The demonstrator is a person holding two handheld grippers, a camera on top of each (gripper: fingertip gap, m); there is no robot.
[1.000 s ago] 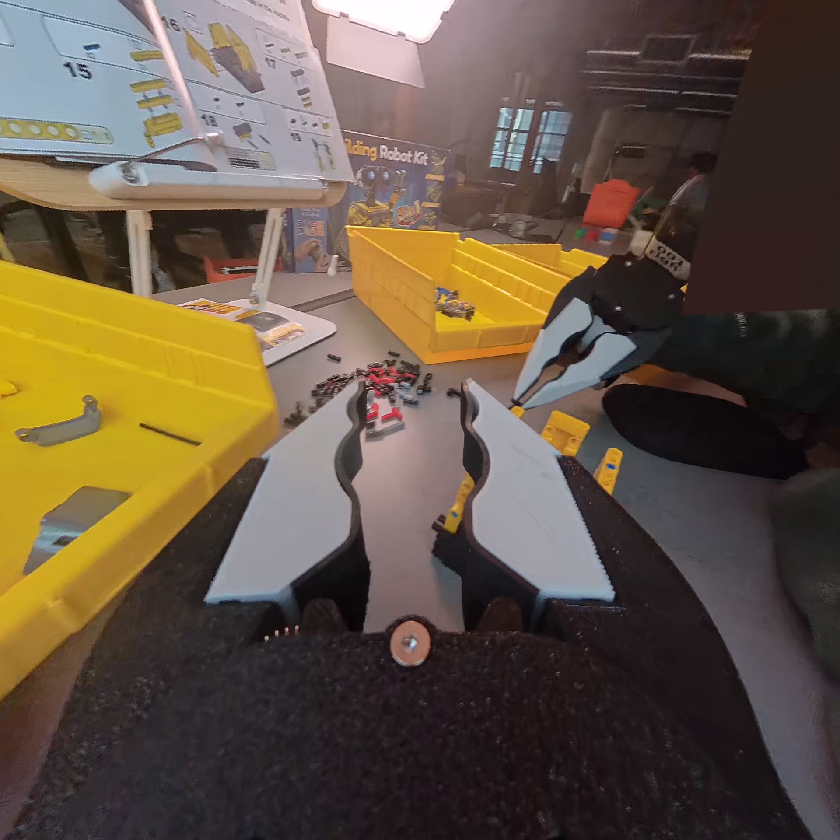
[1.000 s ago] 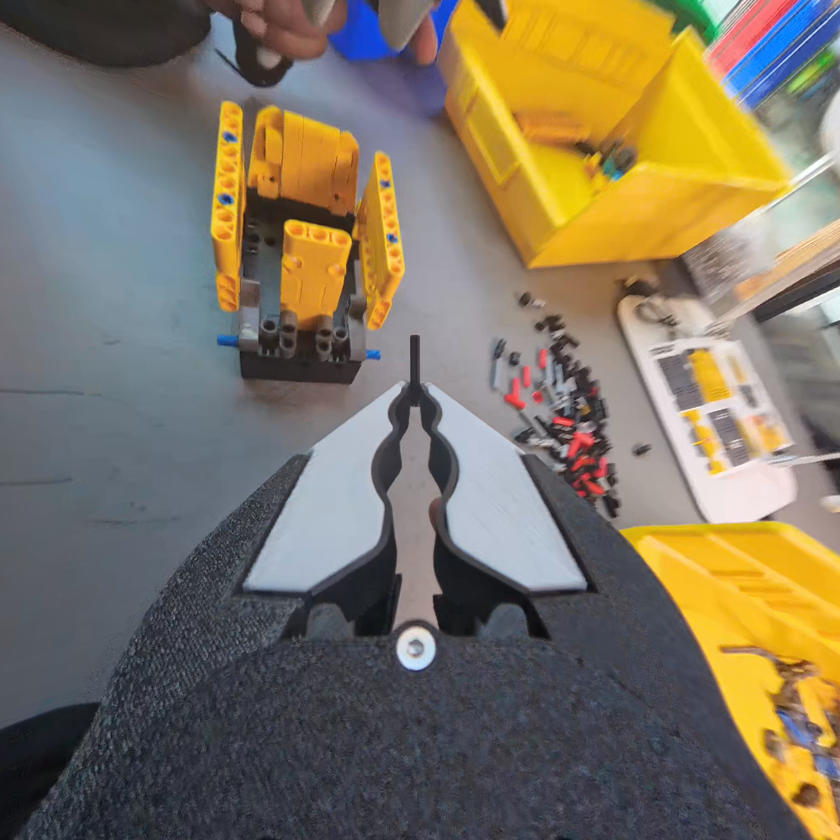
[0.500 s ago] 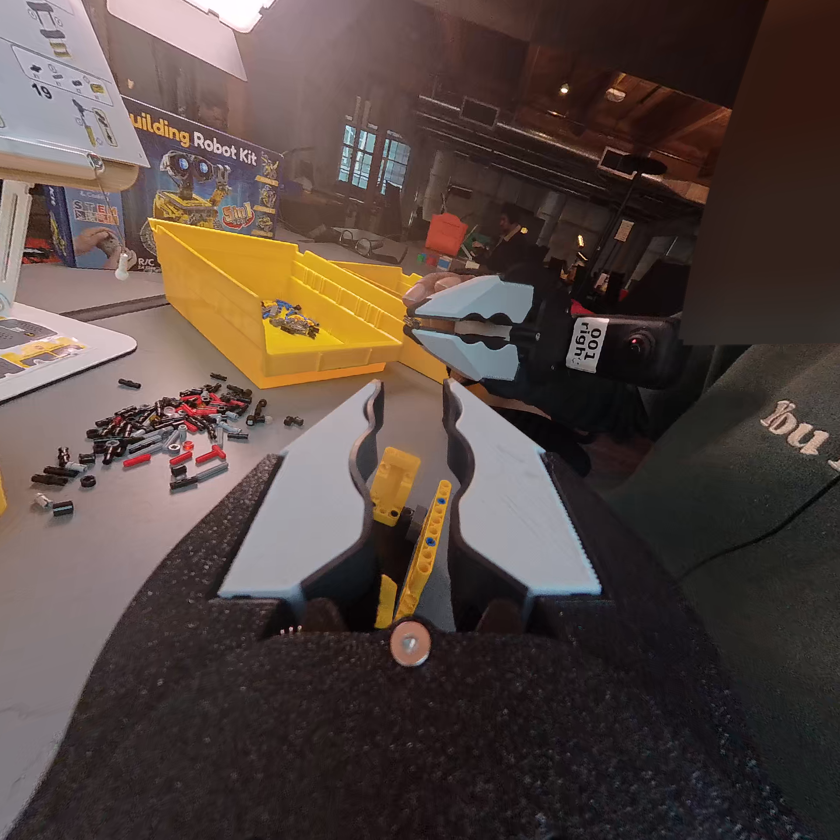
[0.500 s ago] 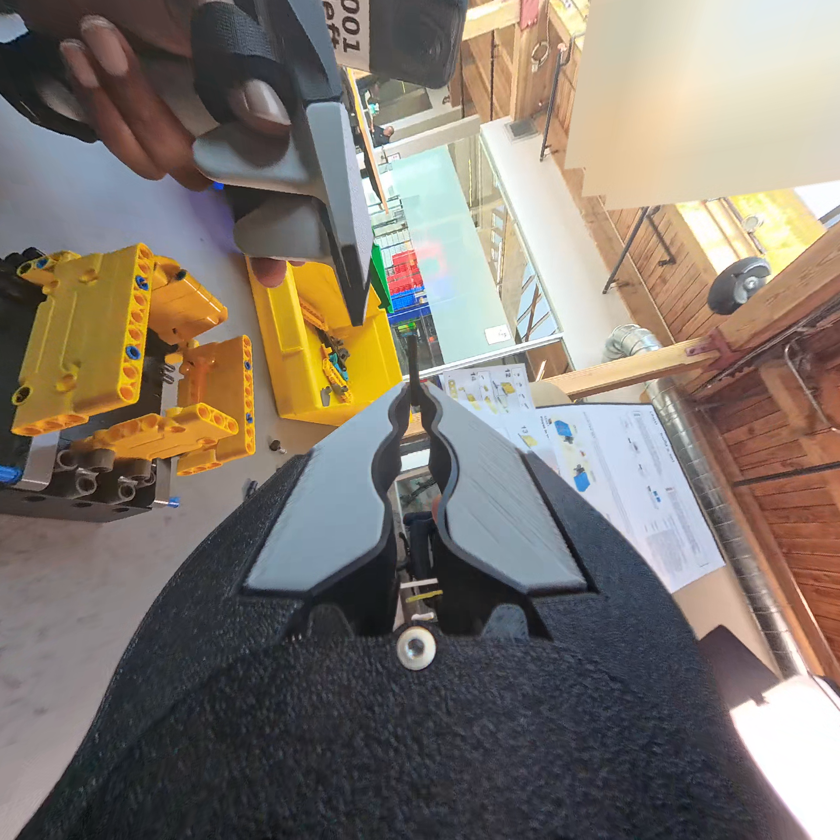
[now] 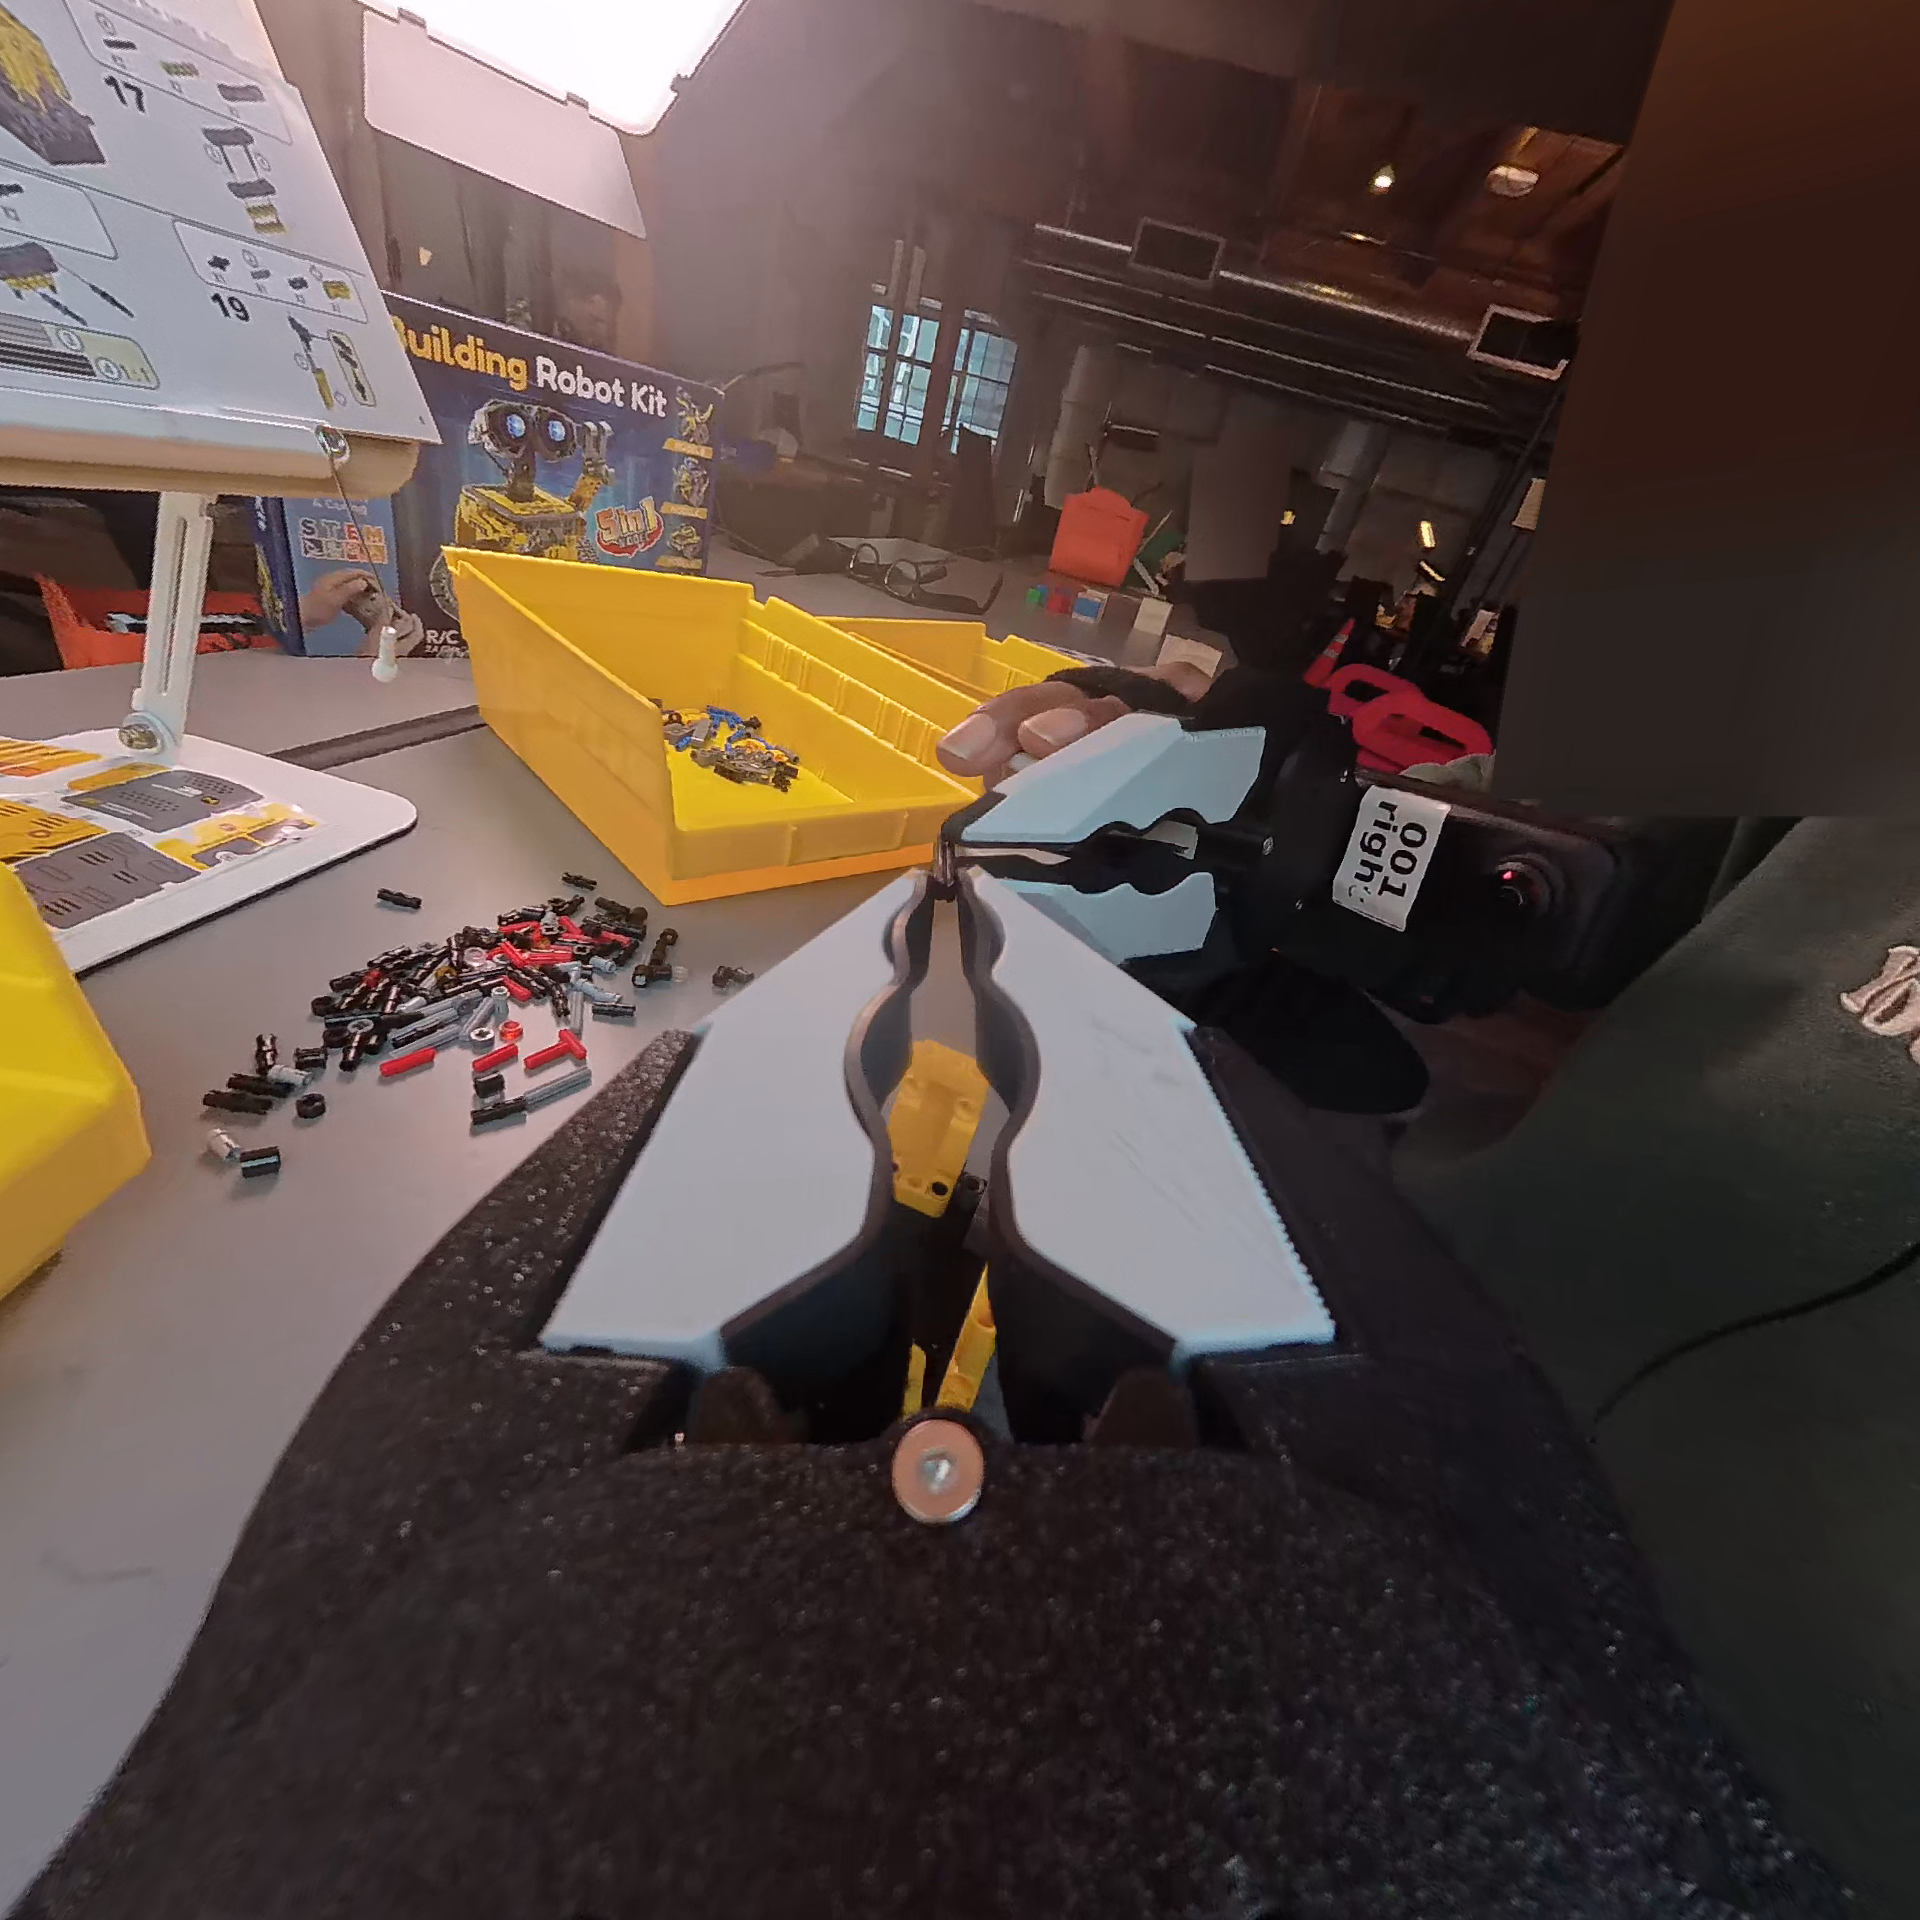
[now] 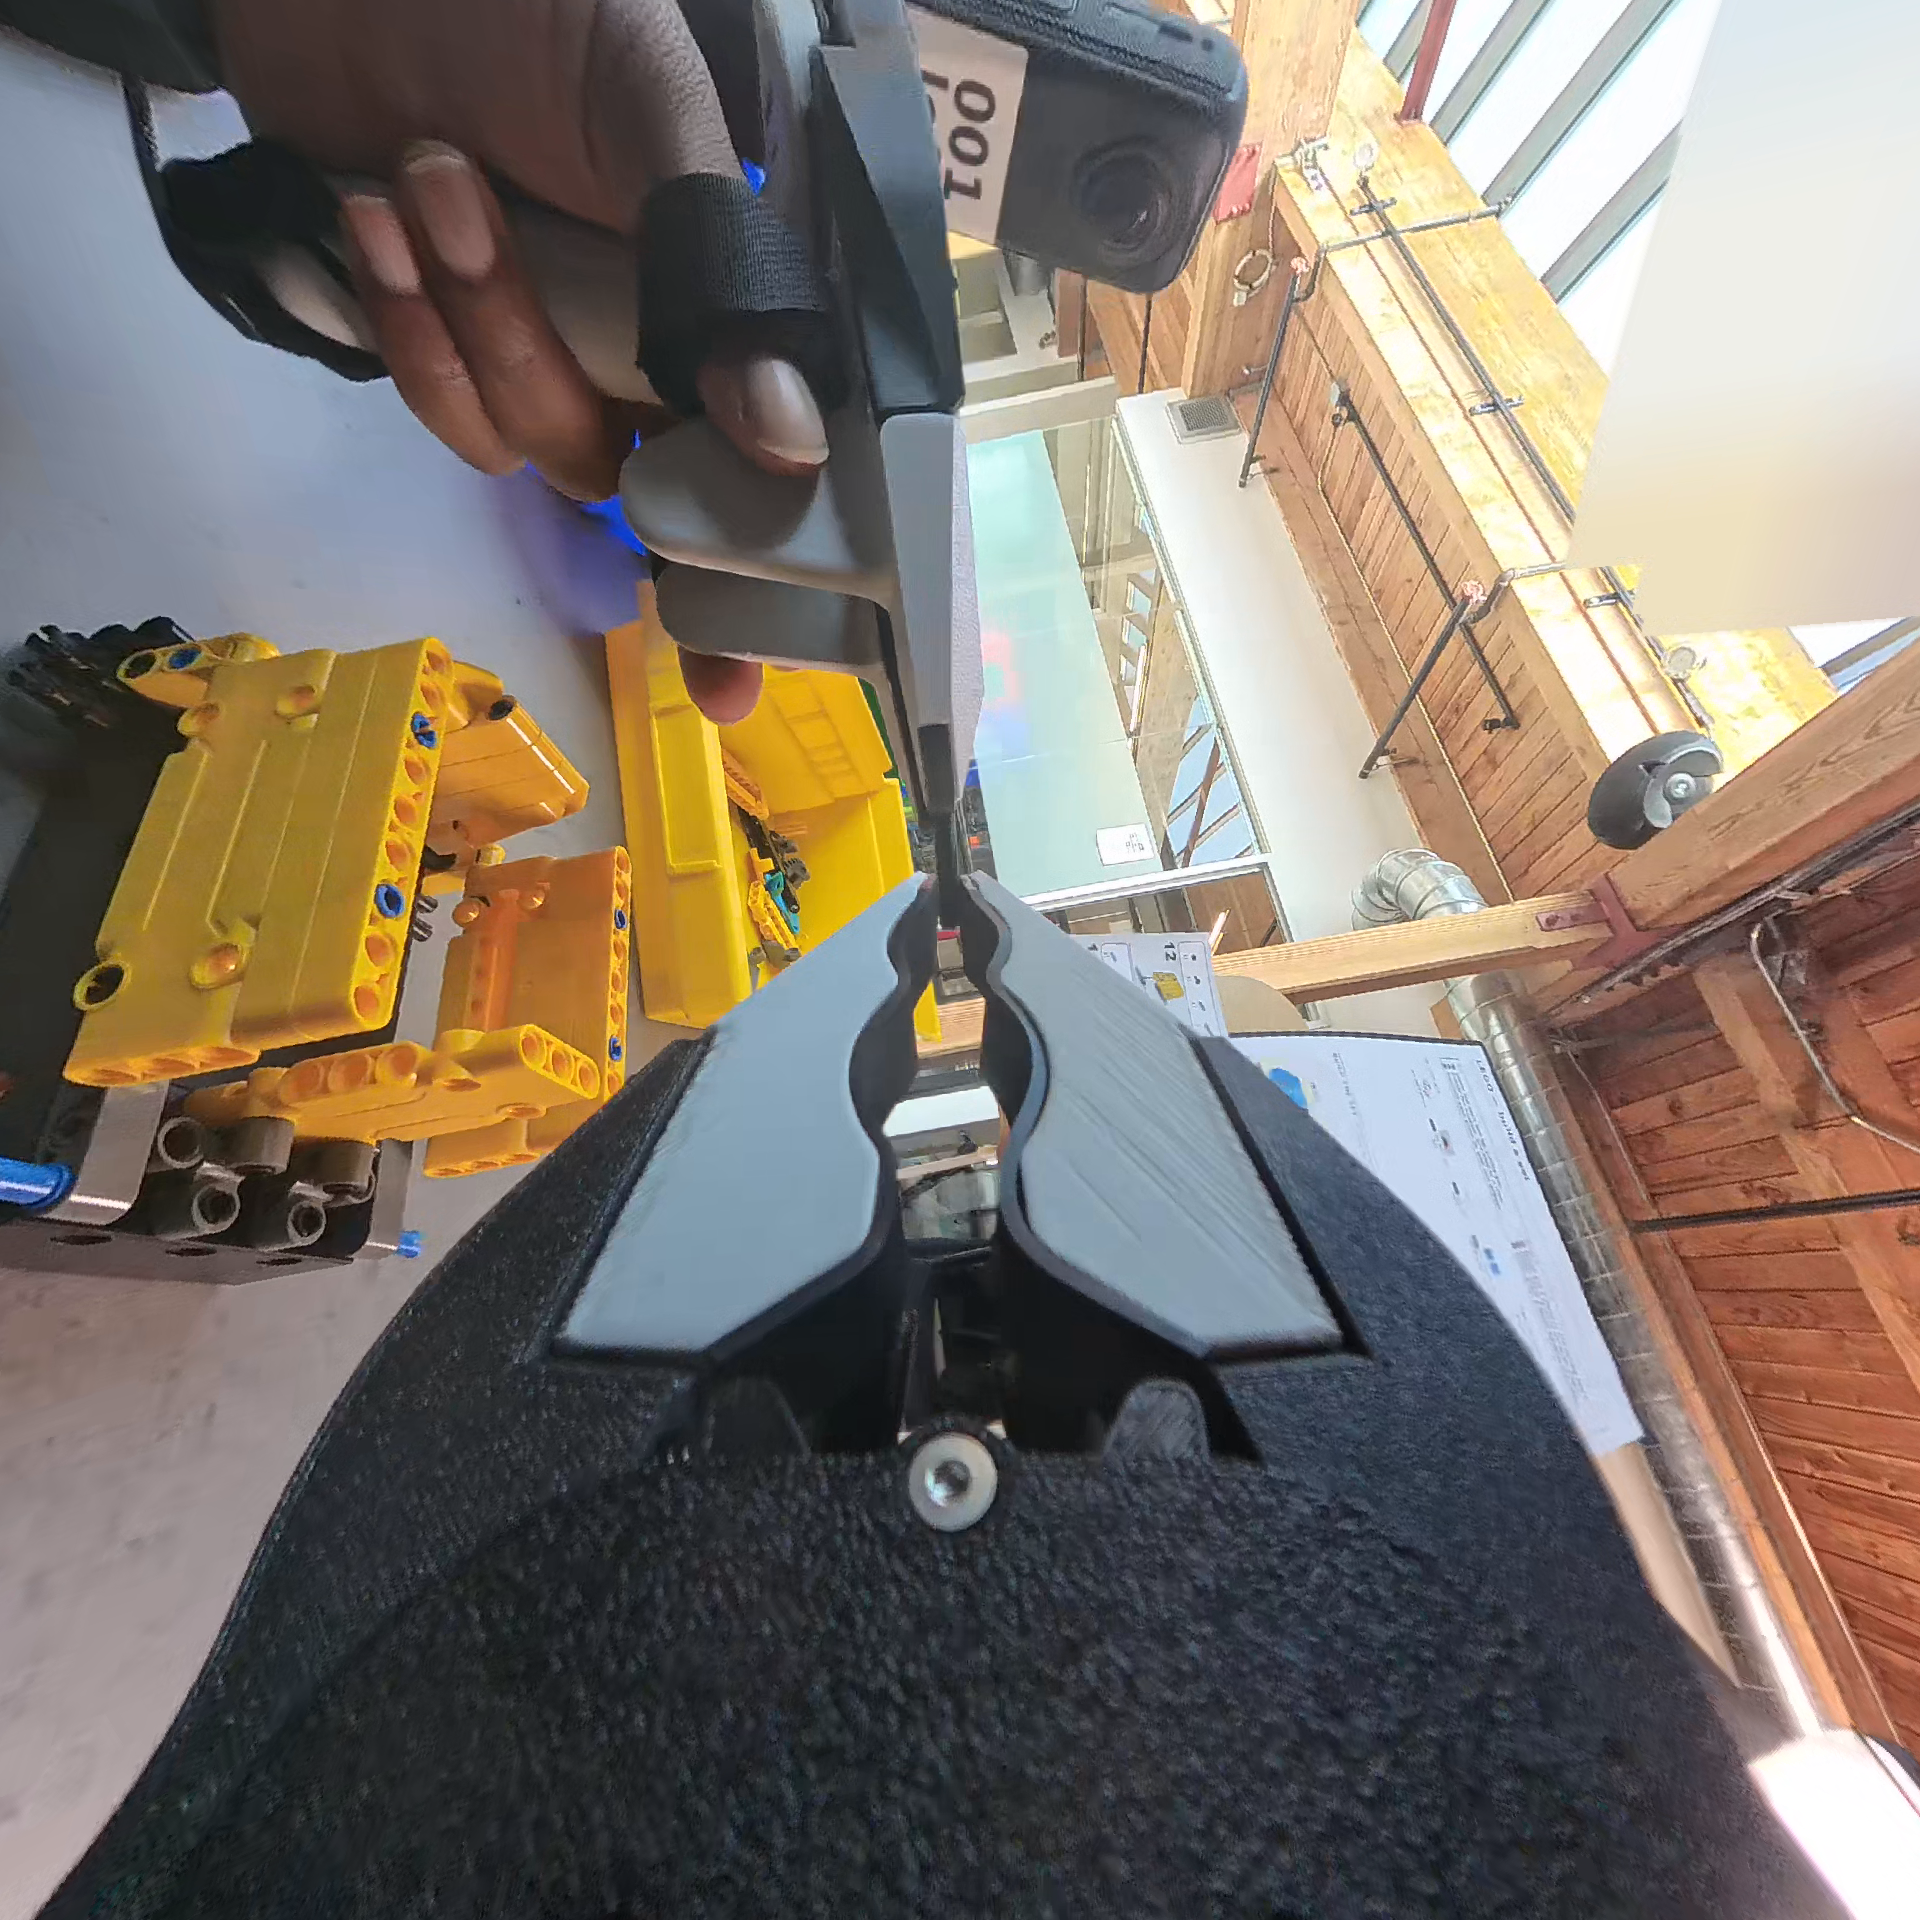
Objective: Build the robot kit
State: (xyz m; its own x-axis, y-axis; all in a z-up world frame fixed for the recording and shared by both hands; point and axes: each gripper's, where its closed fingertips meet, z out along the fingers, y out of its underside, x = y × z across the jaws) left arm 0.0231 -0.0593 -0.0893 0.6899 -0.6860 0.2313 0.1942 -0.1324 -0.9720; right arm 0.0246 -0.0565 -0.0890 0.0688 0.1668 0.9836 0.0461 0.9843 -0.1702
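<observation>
Meeting tip to tip above yellow model: right gripper fingers clamped on thin black pin; left gripper fingers closed onto same pin.

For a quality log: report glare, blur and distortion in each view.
Left wrist view: overhead light panel blown out, dim background, yellow bin sharp, wide-angle bending at edges. Right wrist view: bright backlit windows, gripper fingers shaded, yellow brick model sharp.

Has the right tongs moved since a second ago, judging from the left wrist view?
Yes. The right tongs have risen off the table and now meet the left tongs tip to tip, level with the yellow bin, gripping a thin black pin.
</observation>
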